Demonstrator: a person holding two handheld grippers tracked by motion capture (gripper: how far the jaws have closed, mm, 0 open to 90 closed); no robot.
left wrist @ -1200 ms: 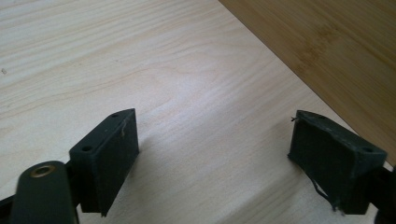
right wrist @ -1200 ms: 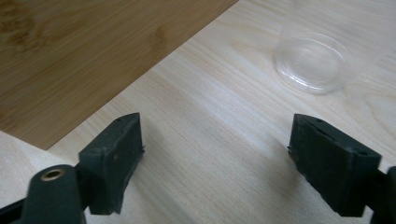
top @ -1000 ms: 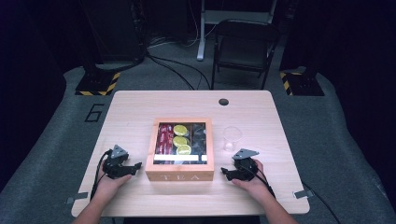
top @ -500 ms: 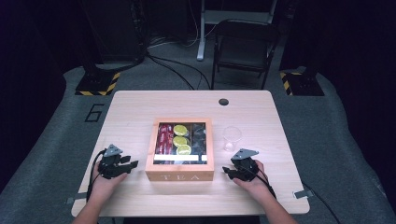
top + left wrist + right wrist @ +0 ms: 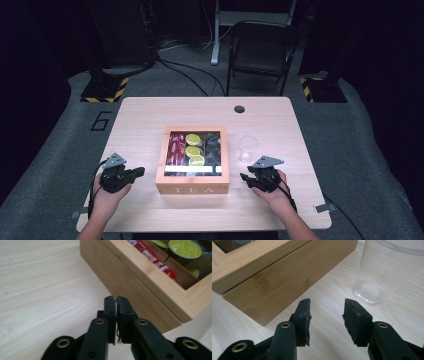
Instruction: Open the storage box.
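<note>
A wooden tea box (image 5: 193, 181) marked TEA stands mid-table, its window showing red packets (image 5: 176, 146), green-lidded pods (image 5: 193, 150) and dark packets. Left of the box, my left gripper (image 5: 139, 172) rests near the front edge, jaws shut with nothing between them; its view shows the gripper (image 5: 116, 300) beside the box wall (image 5: 140, 287). Right of the box my right gripper (image 5: 244, 177) stands open and empty. In its own view the right gripper (image 5: 326, 307) points between the box side (image 5: 287, 275) and a clear plastic cup (image 5: 384, 272). The cup (image 5: 248, 148) stands upright just behind it.
The table (image 5: 150, 115) has a round cable hole (image 5: 239, 109) near its back edge. A folding chair (image 5: 262, 47) and floor cables lie beyond the table. Bare wood stretches left of the box and along the front edge.
My left gripper has shifted slightly left and back, away from the box. The right gripper has stayed put.
</note>
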